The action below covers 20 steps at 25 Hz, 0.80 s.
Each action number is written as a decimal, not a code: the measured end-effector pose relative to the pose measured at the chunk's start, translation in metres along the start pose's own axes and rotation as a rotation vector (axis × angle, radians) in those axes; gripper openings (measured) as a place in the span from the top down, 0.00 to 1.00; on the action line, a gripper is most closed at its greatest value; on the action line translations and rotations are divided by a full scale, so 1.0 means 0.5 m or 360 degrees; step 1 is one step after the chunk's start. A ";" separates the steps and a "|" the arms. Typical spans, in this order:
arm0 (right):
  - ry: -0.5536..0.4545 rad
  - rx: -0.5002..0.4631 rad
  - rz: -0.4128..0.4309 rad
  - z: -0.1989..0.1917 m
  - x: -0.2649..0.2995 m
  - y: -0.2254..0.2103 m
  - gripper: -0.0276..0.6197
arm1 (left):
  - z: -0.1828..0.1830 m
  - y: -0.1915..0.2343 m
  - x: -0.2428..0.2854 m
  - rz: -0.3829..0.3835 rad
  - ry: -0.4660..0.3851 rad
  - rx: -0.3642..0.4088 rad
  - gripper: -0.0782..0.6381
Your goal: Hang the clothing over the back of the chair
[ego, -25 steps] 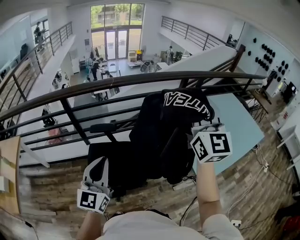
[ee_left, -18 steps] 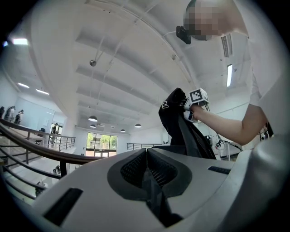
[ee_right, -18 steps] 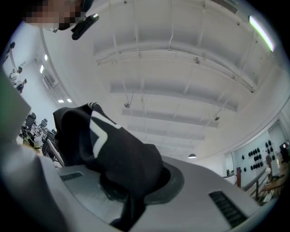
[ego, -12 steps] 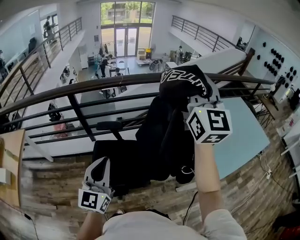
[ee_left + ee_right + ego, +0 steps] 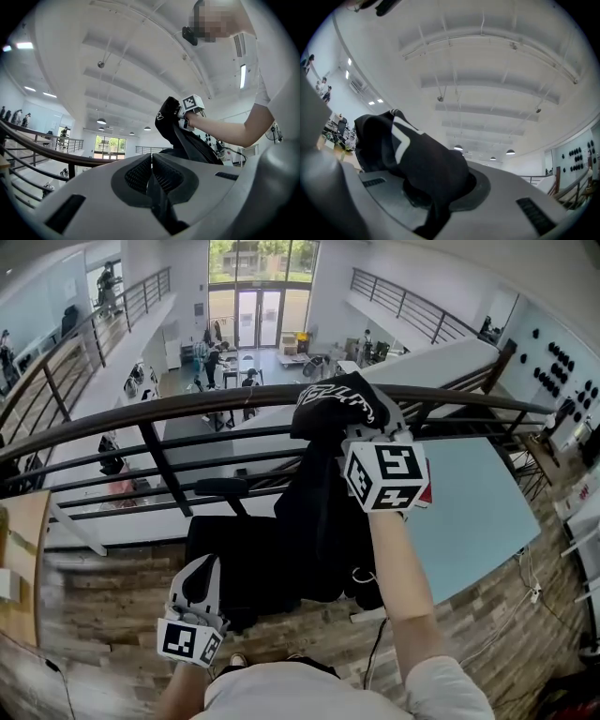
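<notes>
The right gripper [image 5: 367, 439] was held up high, and its jaws were squeezed tight on a black piece of clothing with white letters [image 5: 339, 401]. The top of the clothing sat bunched over the jaws. The rest hung down under the gripper, against a black office chair [image 5: 217, 489]. A dark metal railing [image 5: 178, 407] ran across just past the gripper. The left gripper [image 5: 194, 576] was much lower and well apart from the right one, with its tips at the near edge of the chair's seat. Its jaws were pressed together. A thin dark strip showed between them, but it was too hard to tell what it was.
</notes>
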State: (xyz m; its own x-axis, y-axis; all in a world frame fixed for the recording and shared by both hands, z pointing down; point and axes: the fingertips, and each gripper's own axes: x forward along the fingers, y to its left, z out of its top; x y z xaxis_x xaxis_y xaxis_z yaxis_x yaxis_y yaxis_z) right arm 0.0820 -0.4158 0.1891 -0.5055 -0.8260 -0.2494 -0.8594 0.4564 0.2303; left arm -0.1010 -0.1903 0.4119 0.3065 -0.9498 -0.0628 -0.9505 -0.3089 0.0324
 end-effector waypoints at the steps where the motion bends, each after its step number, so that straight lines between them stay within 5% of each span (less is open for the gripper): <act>1: 0.0026 0.0009 0.0029 -0.021 0.005 0.020 0.91 | -0.002 0.005 -0.002 0.0010 0.0003 -0.0003 0.85; 12: 0.0356 0.0199 0.0220 -0.234 0.021 0.154 0.91 | -0.010 0.030 -0.017 0.0054 0.0028 -0.0019 0.85; 20: 0.0621 0.0016 0.0311 -0.356 -0.012 0.241 0.91 | -0.018 0.031 -0.012 0.0015 0.0044 -0.0031 0.85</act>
State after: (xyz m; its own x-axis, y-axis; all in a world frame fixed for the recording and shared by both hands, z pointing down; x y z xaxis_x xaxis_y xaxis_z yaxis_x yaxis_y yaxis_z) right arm -0.0048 -0.4148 0.3859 -0.5937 -0.7859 0.1728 -0.7520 0.6183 0.2284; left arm -0.1173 -0.1897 0.4219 0.2989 -0.9537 -0.0345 -0.9524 -0.3004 0.0522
